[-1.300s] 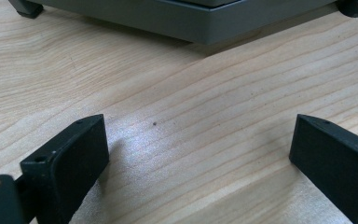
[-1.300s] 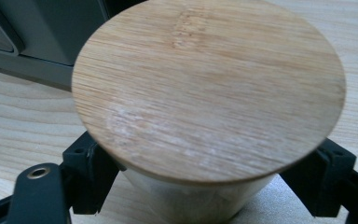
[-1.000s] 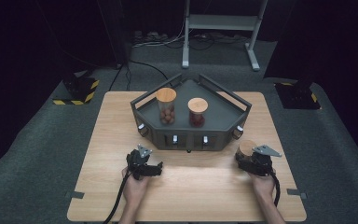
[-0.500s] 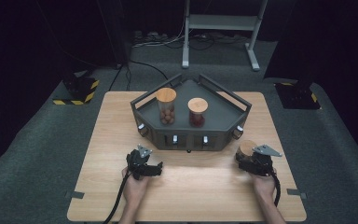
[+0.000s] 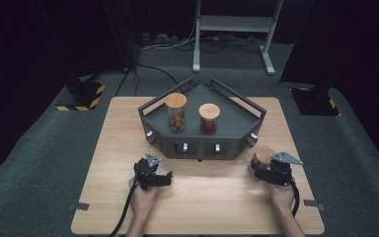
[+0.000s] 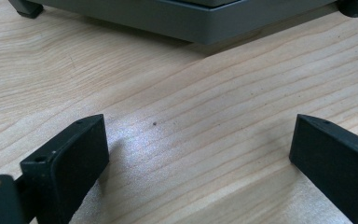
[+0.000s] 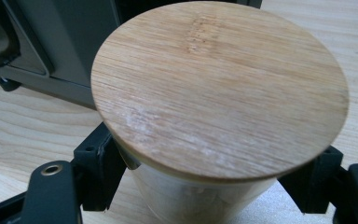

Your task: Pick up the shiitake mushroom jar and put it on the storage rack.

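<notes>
A jar [image 7: 214,116] with a wooden lid is gripped tight by the right gripper [image 5: 271,170], near the tray's [image 5: 197,148] right corner. The left gripper's [image 6: 196,154] jaws are spread wide, nothing between them. Next, the jar probably must be lifted into the tray.

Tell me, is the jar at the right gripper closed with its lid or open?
Closed. The jar wears its round wooden lid flat on top, and the right gripper clamps the glass below it.

Dark lab: hazard-taped stands [image 5: 81,95], cables [image 5: 163,44]
</notes>
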`<control>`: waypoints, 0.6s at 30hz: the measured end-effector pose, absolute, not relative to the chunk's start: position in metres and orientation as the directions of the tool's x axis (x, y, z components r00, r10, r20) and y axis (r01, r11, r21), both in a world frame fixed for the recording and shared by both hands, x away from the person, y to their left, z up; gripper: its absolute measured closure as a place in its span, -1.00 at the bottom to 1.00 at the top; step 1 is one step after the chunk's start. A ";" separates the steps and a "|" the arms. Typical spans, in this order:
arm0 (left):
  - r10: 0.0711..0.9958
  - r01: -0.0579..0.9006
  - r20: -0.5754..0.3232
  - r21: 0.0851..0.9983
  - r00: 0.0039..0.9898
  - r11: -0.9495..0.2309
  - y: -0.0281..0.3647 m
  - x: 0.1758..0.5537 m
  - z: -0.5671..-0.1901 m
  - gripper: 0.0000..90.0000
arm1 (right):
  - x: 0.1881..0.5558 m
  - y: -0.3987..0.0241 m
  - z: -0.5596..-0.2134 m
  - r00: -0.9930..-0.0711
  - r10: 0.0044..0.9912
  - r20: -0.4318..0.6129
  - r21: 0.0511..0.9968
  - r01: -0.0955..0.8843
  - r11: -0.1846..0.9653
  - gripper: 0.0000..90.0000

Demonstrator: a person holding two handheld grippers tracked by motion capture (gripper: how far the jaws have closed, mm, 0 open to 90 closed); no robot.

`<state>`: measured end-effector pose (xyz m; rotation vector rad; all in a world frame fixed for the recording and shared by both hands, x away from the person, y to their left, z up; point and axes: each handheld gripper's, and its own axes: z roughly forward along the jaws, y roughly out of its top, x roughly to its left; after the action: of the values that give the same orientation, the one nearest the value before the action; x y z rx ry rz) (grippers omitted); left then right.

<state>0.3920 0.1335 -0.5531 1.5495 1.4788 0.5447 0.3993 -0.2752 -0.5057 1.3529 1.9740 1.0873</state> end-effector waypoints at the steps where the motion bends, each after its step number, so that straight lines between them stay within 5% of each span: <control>1: 0.947 0.551 -0.261 0.826 0.188 0.119 0.133 0.392 -0.553 -0.90 | 0.399 -0.275 -0.505 -0.377 0.926 0.032 0.833 0.521 0.184 -0.45; 18: 0.947 0.551 -0.262 0.826 0.188 0.119 0.133 0.392 -0.553 -0.90 | 0.399 -0.272 -0.489 -0.412 0.910 0.042 0.836 0.514 0.194 -0.45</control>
<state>0.3920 0.1335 -0.5531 1.5488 1.4791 0.5445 0.3993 -0.2722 -0.4893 1.3260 2.0062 1.1188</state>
